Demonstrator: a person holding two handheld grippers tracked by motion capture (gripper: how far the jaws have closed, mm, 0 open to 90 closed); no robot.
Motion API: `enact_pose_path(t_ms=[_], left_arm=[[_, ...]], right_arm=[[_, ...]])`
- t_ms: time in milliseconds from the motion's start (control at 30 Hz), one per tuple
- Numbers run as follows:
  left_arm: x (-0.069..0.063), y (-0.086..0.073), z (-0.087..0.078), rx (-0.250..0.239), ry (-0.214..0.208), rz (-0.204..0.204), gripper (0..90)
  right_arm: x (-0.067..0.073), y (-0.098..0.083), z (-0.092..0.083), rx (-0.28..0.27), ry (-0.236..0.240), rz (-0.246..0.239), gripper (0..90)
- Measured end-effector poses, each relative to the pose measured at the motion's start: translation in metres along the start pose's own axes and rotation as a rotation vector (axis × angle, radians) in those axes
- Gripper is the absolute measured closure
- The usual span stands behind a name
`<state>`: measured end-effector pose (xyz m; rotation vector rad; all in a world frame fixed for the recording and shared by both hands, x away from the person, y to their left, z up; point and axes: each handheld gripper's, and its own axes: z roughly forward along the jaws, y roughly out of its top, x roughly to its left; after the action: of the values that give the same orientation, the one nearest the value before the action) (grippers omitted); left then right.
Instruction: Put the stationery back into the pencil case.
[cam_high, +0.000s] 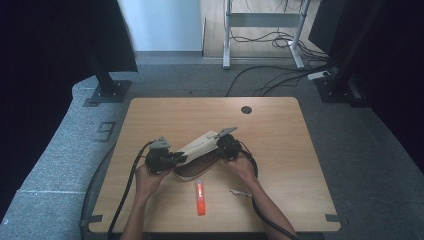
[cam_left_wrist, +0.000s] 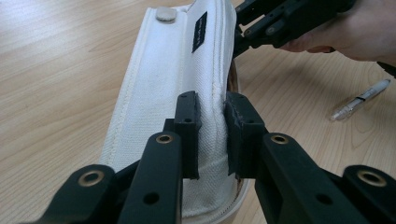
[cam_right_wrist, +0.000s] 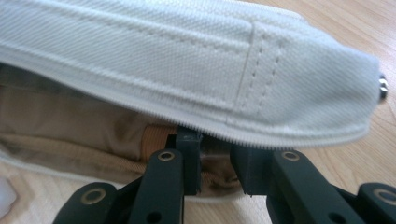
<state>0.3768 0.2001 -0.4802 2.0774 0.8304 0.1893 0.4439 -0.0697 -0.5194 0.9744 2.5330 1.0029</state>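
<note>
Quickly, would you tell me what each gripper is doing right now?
Left gripper: shut on the white pencil case.
Right gripper: shut on the case's open edge.

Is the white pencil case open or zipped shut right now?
Open. The white pencil case gapes along its zip edge, showing the tan lining inside; the high view shows its dark mouth facing the person.

White pouch (cam_high: 200, 145) w/ tan lining, black label; orange-red marker (cam_high: 200, 197); clear pen (cam_left_wrist: 359, 99); light wood table (cam_high: 280, 150).
</note>
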Motion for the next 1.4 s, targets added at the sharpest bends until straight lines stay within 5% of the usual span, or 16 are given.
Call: enact_pose_path(t_ms=[400,533,933,1400], left_arm=[[-0.002,0.0,0.002,-0.006,-0.008,0.01,76.5],[-0.002,0.0,0.002,0.0,0.004,0.02,76.6],[-0.001,0.001,0.001,0.004,0.012,0.021,76.8],[0.001,0.0,0.001,0.001,0.007,0.01,77.1]], right_arm=[[-0.005,0.001,0.015,-0.027,0.018,0.056,71.2],[-0.006,0.0,0.018,-0.024,0.031,0.063,63.0],[-0.005,-0.006,-0.003,0.01,0.051,0.011,41.3],[-0.009,-0.024,-0.031,0.009,0.065,-0.009,37.9]])
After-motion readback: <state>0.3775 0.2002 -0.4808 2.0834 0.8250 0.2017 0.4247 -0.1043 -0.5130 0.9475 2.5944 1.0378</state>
